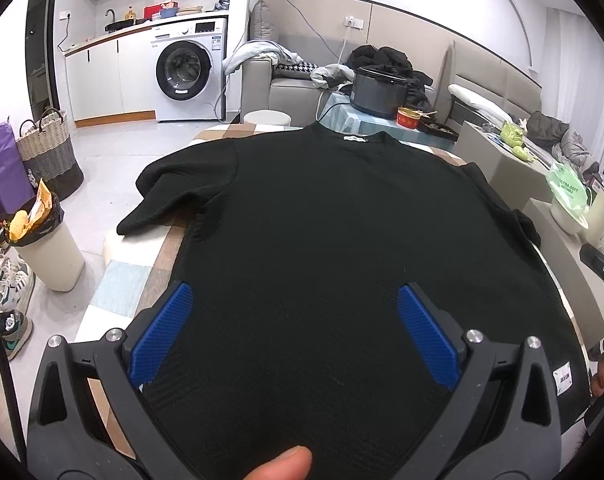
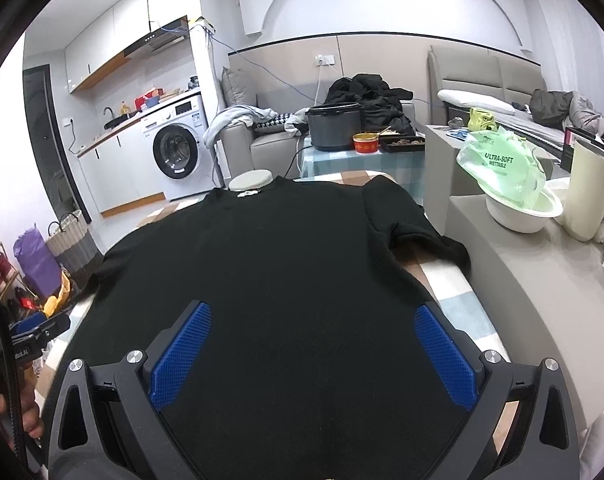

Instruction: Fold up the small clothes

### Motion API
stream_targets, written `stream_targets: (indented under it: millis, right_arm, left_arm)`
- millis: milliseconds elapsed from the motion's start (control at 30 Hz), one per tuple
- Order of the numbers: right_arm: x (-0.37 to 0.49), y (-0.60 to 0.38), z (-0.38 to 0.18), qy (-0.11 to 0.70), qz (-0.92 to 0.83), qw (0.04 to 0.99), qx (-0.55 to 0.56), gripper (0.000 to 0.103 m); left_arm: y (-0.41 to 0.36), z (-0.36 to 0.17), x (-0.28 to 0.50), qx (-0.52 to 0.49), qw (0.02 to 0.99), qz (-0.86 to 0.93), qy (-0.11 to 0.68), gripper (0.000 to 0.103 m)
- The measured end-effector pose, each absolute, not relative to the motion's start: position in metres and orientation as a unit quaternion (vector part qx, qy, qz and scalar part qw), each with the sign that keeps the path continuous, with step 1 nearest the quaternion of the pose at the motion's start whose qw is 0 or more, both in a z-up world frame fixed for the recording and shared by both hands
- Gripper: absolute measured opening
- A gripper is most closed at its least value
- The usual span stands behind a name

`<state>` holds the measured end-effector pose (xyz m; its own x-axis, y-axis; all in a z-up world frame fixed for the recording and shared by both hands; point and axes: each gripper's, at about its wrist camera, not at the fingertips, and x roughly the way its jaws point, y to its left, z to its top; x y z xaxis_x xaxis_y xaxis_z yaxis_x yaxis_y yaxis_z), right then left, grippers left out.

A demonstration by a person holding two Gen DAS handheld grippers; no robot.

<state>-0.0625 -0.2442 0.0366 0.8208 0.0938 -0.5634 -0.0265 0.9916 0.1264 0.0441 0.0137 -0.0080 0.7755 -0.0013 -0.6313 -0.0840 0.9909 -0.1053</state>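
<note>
A black short-sleeved top lies spread flat on a checked table, collar with a white label at the far end. My left gripper hovers open over its lower left part, blue pads wide apart with nothing between them. In the right wrist view the same top fills the middle, and my right gripper hangs open above its lower right part, blue pads spread. One sleeve reaches toward the right table edge. A thumb shows at the bottom of the left view.
Beyond the table stand a rice cooker, a red bowl and a round stool. A side counter at the right carries a white bowl with a green bag and a cream tumbler. A bin, baskets and shoes crowd the left floor.
</note>
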Motion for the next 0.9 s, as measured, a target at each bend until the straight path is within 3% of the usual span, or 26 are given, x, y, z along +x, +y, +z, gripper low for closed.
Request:
stream_targets:
  millis: [900]
  right_arm:
    - [-0.037, -0.216, 0.133, 0.287, 0.060, 0.955, 0.045, 0.103]
  left_arm:
    - [0.017, 0.059, 0.053, -0.048, 0.956, -0.007, 0.289, 0.102]
